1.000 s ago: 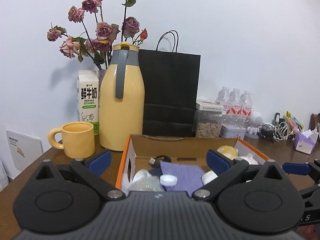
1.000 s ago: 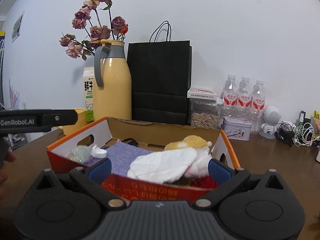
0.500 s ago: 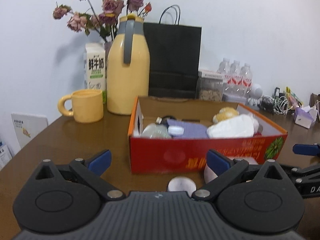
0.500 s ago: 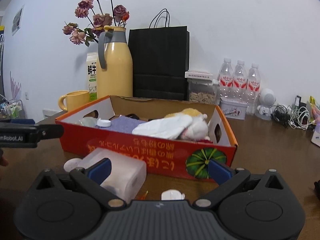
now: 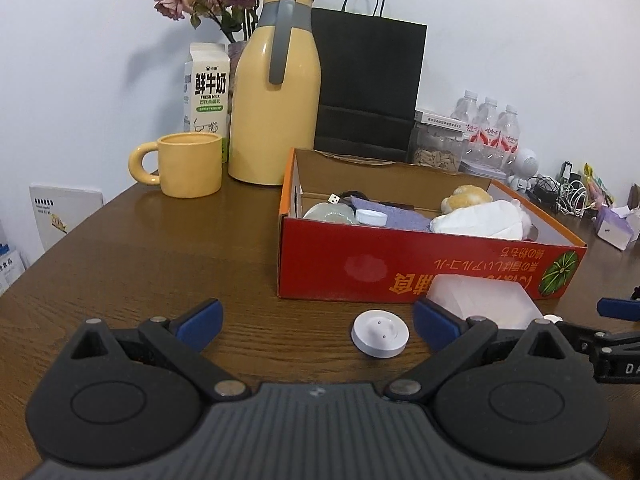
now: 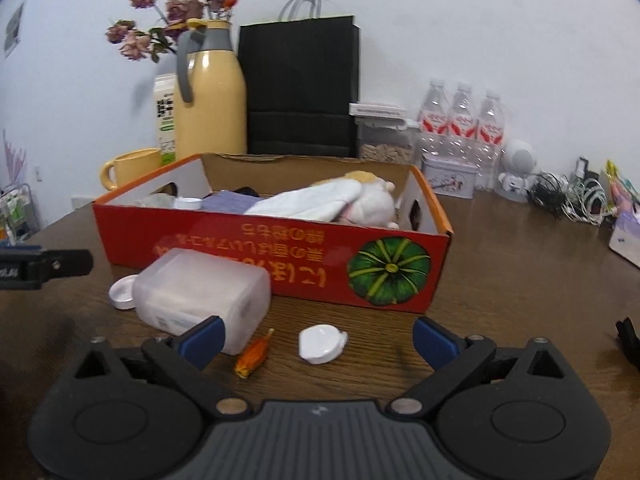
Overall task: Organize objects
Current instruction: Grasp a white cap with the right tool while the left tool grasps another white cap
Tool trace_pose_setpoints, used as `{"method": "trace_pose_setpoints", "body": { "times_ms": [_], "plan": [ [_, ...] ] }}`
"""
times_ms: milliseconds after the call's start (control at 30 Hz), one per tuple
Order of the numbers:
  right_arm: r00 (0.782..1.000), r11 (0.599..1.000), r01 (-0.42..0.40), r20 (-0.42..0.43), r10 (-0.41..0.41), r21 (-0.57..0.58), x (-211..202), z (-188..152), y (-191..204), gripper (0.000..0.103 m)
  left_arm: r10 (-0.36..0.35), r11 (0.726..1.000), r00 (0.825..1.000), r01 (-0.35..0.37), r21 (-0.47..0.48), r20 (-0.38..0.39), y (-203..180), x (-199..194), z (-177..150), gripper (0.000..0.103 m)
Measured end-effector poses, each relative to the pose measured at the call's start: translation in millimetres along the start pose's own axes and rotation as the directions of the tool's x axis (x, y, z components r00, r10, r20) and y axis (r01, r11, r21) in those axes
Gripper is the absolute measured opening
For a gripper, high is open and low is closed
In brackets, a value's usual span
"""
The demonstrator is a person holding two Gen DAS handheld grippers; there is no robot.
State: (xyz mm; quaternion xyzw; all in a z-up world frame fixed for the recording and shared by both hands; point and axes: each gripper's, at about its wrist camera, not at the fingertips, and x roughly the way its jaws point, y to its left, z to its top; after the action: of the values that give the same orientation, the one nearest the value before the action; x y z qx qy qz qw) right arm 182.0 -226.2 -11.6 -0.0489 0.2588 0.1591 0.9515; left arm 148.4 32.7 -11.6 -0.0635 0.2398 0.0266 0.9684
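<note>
Objects for sorting lie on a brown wooden tabletop, some in a box and some loose in front of it. Toward the far left corner stands a yellow ceramic mug, with a white milk carton and a tall yellow thermos jug with a grey handle behind it near the far edge, then a black paper bag.

At mid-table sits an open red cardboard box printed with a green pumpkin. From its left end it holds a clear plastic bottle with a white cap, a folded lilac cloth, a white cloth draped over a plush toy, and a yellow plush piece behind.

Loose before the box's near wall are a round white plastic disc, a frosted translucent plastic container lying on its side, a small orange wrapped item and a flat white round piece.

The left gripper hovers low with fingers spread wide, the disc between them but untouched. The right gripper has its jaws closing from wide; the orange item and the white round piece lie between them, and the pads press on nothing.
</note>
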Motion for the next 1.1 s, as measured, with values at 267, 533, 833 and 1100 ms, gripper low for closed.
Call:
{"method": "trace_pose_setpoints", "body": {
  "times_ms": [267, 533, 833, 1100],
  "plan": [
    [0.995, 1.0, -0.017, -0.1, 0.017, 0.002, 25, 3, -9, 0.051, -0.007, 1.0, 1.0, 0.007, -0.012, -0.015, 2, 2, 0, 0.103],
    [0.993, 0.999, -0.054, -0.109, 0.054, 0.003, 29, 3, -10, 0.025, 0.004, 1.0, 0.999, -0.005, -0.013, -0.042, 2, 6, -1, 0.103],
    [0.999, 0.999, -0.031, -0.034, 0.031, -0.007, 15, 3, -7, 0.025, 0.029, 1.0, 0.996, -0.029, 0.011, -0.089, -2, 16, -4, 0.103],
    [0.999, 0.999, -0.044, 0.008, 0.044, -0.032, 7, 3, -1, 0.025, 0.052, 0.995, 0.986, -0.037, 0.093, -0.161, -17, 36, -6, 0.103]
  ]
}}
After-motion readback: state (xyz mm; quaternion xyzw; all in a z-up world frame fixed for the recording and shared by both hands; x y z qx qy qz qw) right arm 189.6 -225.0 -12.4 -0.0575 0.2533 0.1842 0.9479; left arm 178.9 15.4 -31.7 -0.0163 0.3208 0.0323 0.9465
